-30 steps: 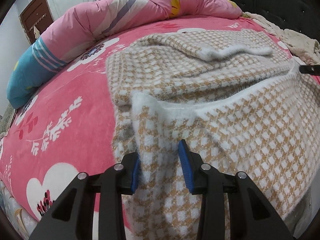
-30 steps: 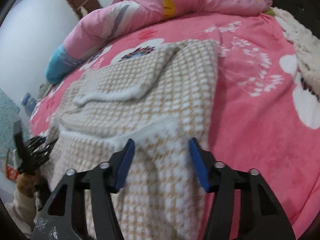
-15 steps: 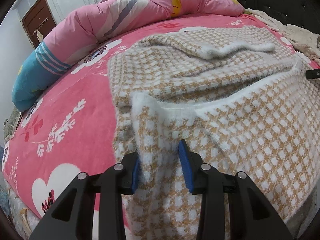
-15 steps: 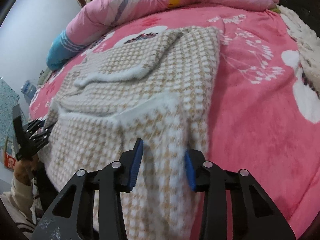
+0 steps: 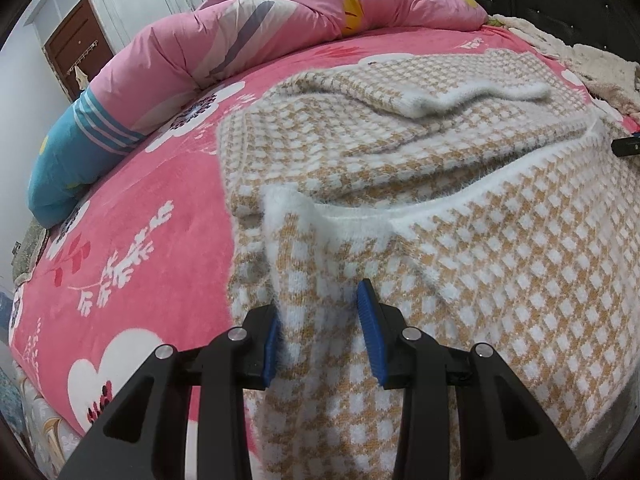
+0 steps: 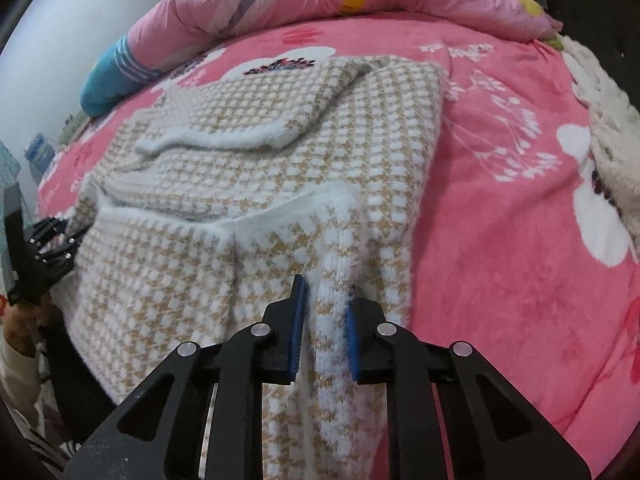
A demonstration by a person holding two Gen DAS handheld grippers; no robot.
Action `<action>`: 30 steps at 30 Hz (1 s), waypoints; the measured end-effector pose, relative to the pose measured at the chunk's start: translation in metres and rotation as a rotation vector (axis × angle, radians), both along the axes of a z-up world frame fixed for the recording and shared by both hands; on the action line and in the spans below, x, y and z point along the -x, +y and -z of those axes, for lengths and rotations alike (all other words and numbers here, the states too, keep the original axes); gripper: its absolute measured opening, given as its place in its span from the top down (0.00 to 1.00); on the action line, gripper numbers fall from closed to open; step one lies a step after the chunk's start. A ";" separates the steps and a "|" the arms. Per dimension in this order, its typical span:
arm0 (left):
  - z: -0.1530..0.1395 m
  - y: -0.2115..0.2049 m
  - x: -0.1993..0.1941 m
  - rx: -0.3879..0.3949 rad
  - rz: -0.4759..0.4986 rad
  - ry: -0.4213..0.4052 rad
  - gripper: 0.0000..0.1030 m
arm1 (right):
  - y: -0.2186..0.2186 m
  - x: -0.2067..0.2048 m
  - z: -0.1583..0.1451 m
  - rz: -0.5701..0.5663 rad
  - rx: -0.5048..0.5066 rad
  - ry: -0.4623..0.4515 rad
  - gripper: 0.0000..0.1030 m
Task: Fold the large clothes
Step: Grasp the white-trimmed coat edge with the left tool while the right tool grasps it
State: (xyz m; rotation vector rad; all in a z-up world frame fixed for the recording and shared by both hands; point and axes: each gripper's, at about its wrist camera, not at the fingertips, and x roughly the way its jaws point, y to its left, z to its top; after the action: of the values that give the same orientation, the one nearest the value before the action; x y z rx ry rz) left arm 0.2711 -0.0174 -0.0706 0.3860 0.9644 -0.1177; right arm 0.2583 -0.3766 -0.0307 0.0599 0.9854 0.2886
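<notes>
Since the earlier frame the right tongs (image 6: 322, 324) have been narrowed onto the sweater (image 5: 400, 152) hem; the left tongs (image 5: 318, 334) are gaping around it, hanging off the bed (image 5: 132, 208) edge, folded body beyond

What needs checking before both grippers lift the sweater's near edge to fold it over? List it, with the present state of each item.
1. Right gripper on the sweater: ok. Its pads pinch a ridge of fabric near the right corner.
2. Left gripper grip: not ok. Fabric lies between the pads, but they stand wide apart.
3. Sleeve folded onto the body: ok. It lies flat across the far half.
4. White hem level between the two grips: cannot tell; it sags in the middle.
5. Landing area on the far half: ok, only the sleeve lies there.
6. Pink quilt away from the sweater: ok.
</notes>
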 end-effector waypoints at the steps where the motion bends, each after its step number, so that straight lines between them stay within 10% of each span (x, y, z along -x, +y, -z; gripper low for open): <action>1: 0.000 0.000 0.000 0.000 0.000 0.000 0.67 | 0.002 0.000 0.000 -0.001 0.011 -0.003 0.84; 15: -0.001 0.000 0.000 -0.001 0.004 0.000 0.70 | 0.011 0.006 -0.004 0.018 0.066 -0.054 0.92; 19: -0.007 0.002 0.004 -0.003 0.006 -0.026 0.90 | 0.015 0.022 -0.020 0.051 0.093 -0.128 0.94; 30: -0.054 0.021 0.060 0.084 0.021 -0.177 0.94 | 0.021 0.093 -0.069 0.125 0.113 -0.340 0.95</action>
State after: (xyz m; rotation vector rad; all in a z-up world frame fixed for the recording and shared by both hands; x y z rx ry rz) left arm 0.2115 0.0039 -0.0167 0.3241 0.7779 -0.1403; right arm 0.1650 -0.3561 0.0386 -0.0305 0.6557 0.1221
